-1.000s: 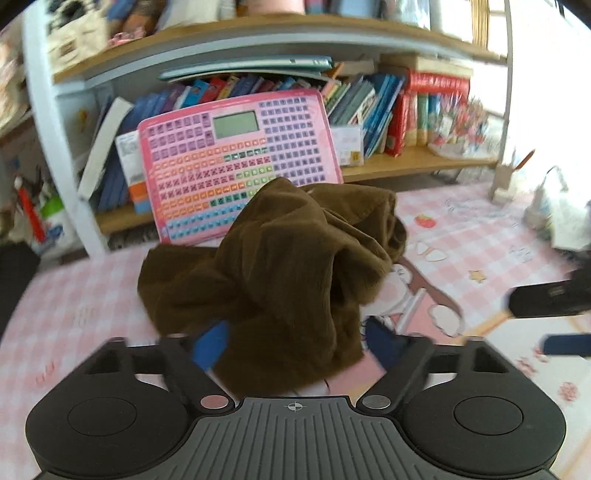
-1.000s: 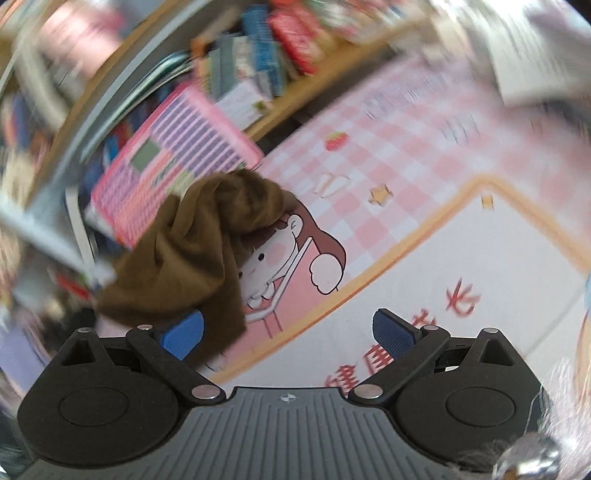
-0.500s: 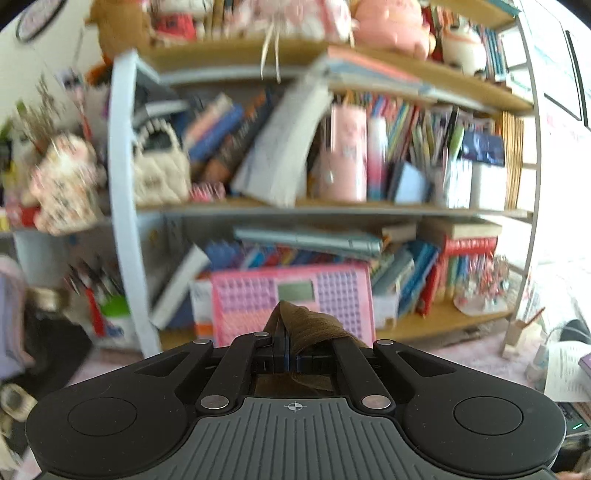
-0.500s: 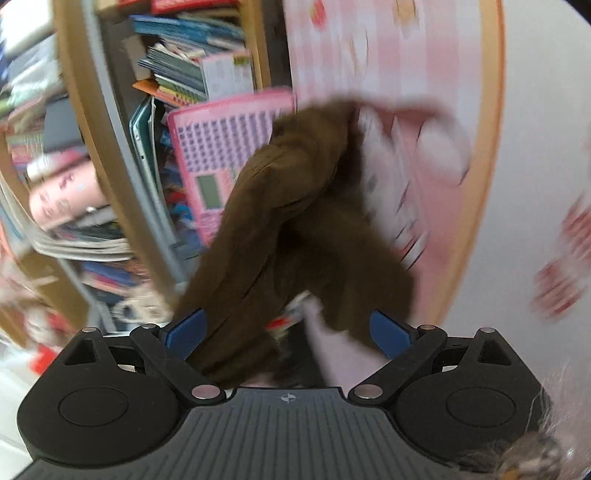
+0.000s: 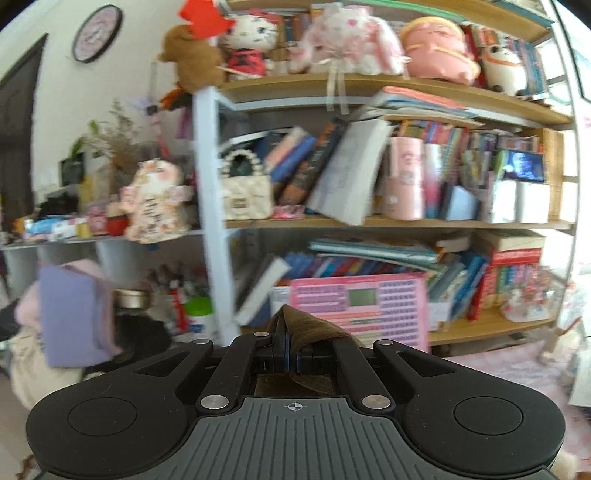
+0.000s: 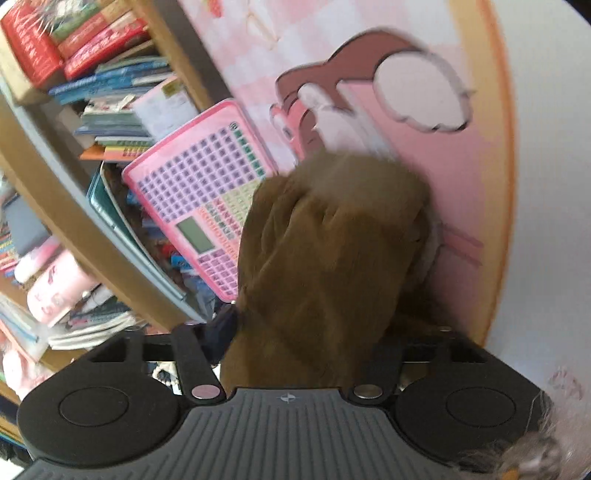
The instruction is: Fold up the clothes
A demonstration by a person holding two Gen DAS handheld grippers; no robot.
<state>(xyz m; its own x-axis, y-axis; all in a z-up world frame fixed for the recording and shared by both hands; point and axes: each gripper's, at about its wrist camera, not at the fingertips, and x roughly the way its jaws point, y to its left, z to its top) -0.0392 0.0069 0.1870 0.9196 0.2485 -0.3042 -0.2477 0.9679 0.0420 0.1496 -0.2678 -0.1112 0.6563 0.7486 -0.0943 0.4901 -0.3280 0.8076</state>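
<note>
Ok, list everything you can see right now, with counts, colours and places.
garment: one, brown, hanging in front of the right gripper, a fold pinched in the left gripper
toy keyboard: one, pink, leaning against the lowest shelf
books: many, mixed colours, on the shelves
plush toys: several, pink, white and brown, top shelf
handbag: one, cream, middle shelf
clock: one, pink face with dark rim, on the wall
mat: one, pink cartoon print, under the garment
left gripper: black, shut on the garment
right gripper: black, cloth between its fingers
</note>
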